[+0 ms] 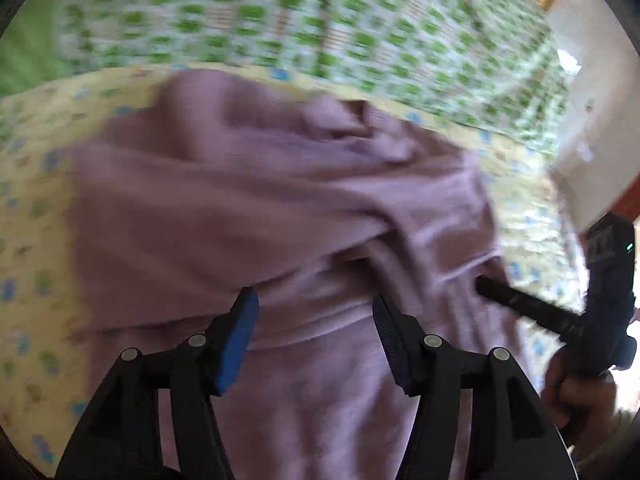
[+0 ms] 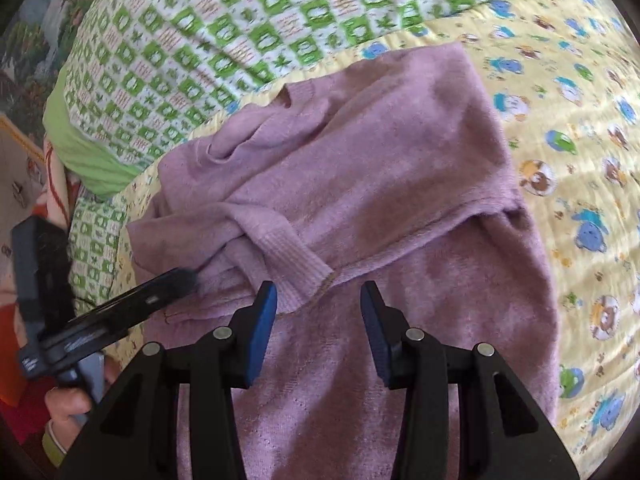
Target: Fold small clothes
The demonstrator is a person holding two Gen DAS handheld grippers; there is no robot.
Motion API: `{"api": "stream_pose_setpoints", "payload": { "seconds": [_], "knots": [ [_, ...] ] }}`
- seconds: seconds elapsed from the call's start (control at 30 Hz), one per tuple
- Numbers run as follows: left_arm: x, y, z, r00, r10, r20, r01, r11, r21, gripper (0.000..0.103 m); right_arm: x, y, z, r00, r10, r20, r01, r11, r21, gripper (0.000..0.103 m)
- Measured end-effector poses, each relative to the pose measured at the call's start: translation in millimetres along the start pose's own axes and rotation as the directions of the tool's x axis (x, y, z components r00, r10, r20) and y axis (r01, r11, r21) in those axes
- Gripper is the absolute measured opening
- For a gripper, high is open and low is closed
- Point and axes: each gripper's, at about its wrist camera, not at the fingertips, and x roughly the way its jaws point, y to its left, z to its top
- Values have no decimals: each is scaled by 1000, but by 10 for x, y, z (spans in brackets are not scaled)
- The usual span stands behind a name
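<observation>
Left gripper [image 1: 316, 300] jaws apart, nothing between them, over the purple sweater [image 2: 360, 152]. Right gripper [image 2: 319, 296] jaws apart, empty; sweater's ribbed cuff [image 2: 296, 268] just ahead, on the yellow blanket [image 2: 580, 160].

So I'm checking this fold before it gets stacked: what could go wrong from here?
1. The sleeve lies bunched across the purple sweater; folding over it may trap a lump.
2. The left gripper is open above the fabric, and the right gripper is open too, so nothing pins the garment and it may slide.
3. The yellow sheet is rumpled, so the fold may end up crooked.
</observation>
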Motion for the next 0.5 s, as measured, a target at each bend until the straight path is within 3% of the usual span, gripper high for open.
{"api": "stream_pose_setpoints", "payload": {
  "seconds": [0.07,0.1,0.13,0.2,0.27,0.3,0.33,0.37,0.4,0.5],
  "knots": [
    [-69,318,-86,994,107,5,-106,994,-28,61,84,99,28,1000,-8,-1,8,999,-50,47],
    [-35,504,-127,987,163,-14,-164,985,-46,61,134,148,47,1000,-17,4,17,997,-78,53],
    [6,628,-159,981,193,-35,-195,979,-57,61,196,193,68,999,-36,13,37,993,-109,61],
    [101,864,-195,968,241,-68,-246,966,-79,61,352,258,101,997,-80,14,82,984,-161,69],
    [204,977,-184,958,275,-88,-282,956,-83,61,561,294,141,993,-118,-16,112,972,-206,69],
    [249,1013,-169,949,299,-98,-307,948,-82,61,671,301,165,993,-105,-52,91,971,-220,63],
    [294,1048,-149,942,318,-105,-327,941,-87,61,741,310,196,993,-80,-91,58,972,-228,26],
    [328,1068,-119,942,318,-103,-328,940,-98,61,787,335,242,989,-58,-139,24,971,-237,4],
    [328,1082,-89,942,322,-91,-331,937,-109,61,717,366,307,990,-36,-136,3,971,-239,6],
    [374,1073,71,937,347,-45,-350,924,-156,61,159,381,609,986,162,-36,-165,971,-174,5]
  ]
}}
